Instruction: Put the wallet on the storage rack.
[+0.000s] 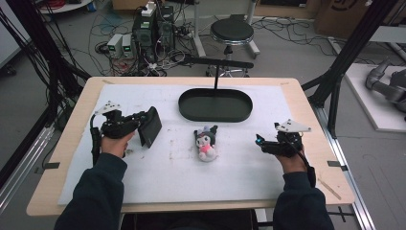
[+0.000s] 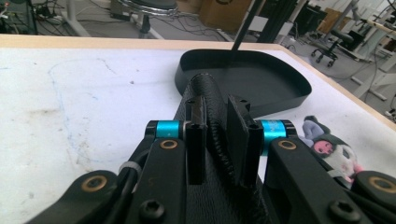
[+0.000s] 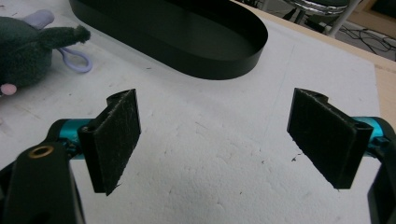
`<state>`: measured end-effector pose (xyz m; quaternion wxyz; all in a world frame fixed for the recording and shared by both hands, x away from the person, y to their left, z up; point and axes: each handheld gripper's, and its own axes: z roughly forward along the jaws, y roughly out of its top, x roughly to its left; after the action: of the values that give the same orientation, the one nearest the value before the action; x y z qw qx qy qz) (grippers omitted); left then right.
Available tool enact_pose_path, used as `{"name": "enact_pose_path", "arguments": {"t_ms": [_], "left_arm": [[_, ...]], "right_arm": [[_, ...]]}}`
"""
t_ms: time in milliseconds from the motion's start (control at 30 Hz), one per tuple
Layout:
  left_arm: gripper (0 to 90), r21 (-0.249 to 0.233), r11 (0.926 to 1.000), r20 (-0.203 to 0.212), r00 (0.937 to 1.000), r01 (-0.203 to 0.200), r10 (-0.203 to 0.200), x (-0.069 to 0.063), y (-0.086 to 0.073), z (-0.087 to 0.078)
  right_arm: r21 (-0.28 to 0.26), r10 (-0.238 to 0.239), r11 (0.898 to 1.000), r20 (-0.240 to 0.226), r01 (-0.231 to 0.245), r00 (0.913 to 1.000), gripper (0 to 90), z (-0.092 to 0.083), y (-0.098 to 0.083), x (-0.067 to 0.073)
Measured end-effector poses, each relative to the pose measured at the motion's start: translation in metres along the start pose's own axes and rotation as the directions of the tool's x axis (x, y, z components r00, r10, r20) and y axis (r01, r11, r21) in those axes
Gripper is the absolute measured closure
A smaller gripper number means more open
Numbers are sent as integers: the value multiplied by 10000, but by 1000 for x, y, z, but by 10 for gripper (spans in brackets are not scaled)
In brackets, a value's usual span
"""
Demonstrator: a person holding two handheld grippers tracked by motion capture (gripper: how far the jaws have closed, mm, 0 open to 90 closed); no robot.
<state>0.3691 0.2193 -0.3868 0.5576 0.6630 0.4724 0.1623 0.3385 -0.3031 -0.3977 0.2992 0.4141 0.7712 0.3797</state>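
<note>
Pale wooden table (image 1: pixel 306 103) w/ a white foam-like mat (image 1: pixel 158 177) over most of its top; mat is scuffed, w/ faint blue pen marks near the left gripper view's side. Room behind: grey floor, tangled black cables (image 1: pixel 119 19), computer boxes (image 1: pixel 153 28), round black stool (image 1: pixel 232 32), cardboard boxes at the back, black frame posts at both sides. No legible writing or labels anywhere.

Left gripper (image 1: pixel 139 122) sits at the mat's left, held by a hand in a dark sleeve. Its jaws are clamped on the edge of a flat black textured leather-like pouch (image 2: pixel 205 100), which stands tilted on the mat; pads press both faces.

Right gripper (image 1: pixel 262 142) at the mat's right: jaws spread wide, nothing between the pads (image 3: pixel 116 140), just bare mat.

Betw. the two hands lies a small plush doll, dark hood, pink & white body (image 1: pixel 207 143), on the mat, apart from both grippers. Beyond it, a shallow black oval tray (image 1: pixel 191 103), just past the pouch in the left gripper view. A thin black rod (image 1: pixel 217 76) crosses above the tray.
</note>
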Motion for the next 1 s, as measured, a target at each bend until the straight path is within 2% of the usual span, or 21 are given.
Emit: {"name": "enact_pose_path", "arguments": {"t_ms": [100,233,300,333,367,433,467,500,667,700,767,867,933,1000], "left_arm": [[702,-12,10000,-55,10000,47,-47,1,0,0],[674,-37,10000,-100,9999,72,-72,2,0,0],[578,-77,9999,25,9999,111,-111,2,0,0],[578,-144,9998,63,9999,105,-104,2,0,0],[466,-200,9998,52,9999,89,-88,2,0,0],[433,-279,9996,50,9999,-94,96,1,0,1],[345,-245,9994,-68,9997,-249,248,0,0,1],[312,-178,9992,-184,9992,-369,366,-1,-1,1],[271,162,9959,-558,9944,-894,902,-6,-3,3],[270,314,9940,-669,9921,-1044,1063,-8,-4,3],[243,722,9863,-1109,9816,-1482,1556,-12,-6,5],[241,1026,9759,-1405,9685,-1924,2057,-18,-8,8],[246,1135,9726,-1402,9659,-2028,2177,-20,-9,9],[248,1370,9660,-1457,9601,-2192,2386,-22,-11,11]], "right_arm": [[-16,-10,10000,-29,10,10000,176,0,0,0],[-13,-28,10000,-22,28,10000,176,0,0,0],[-5,-27,10000,-29,27,10000,177,0,0,0],[-5,-27,10000,-29,27,10000,177,0,0,0],[17,-30,10000,-60,30,10000,177,0,0,0],[5,-34,10000,-42,34,10000,177,0,0,0],[27,-7,10000,-65,7,10000,177,0,0,1],[31,4,10000,-75,-4,10000,178,0,0,1],[39,-13,10000,-73,14,10000,178,0,0,1],[38,-38,10000,-76,38,10000,179,1,0,1],[32,-72,10000,-87,73,9999,178,1,0,1],[38,-61,10000,-95,61,9999,179,1,0,1],[32,-73,10000,-97,74,9999,179,1,0,1],[26,-62,10000,-101,62,9999,178,1,0,1]]}}
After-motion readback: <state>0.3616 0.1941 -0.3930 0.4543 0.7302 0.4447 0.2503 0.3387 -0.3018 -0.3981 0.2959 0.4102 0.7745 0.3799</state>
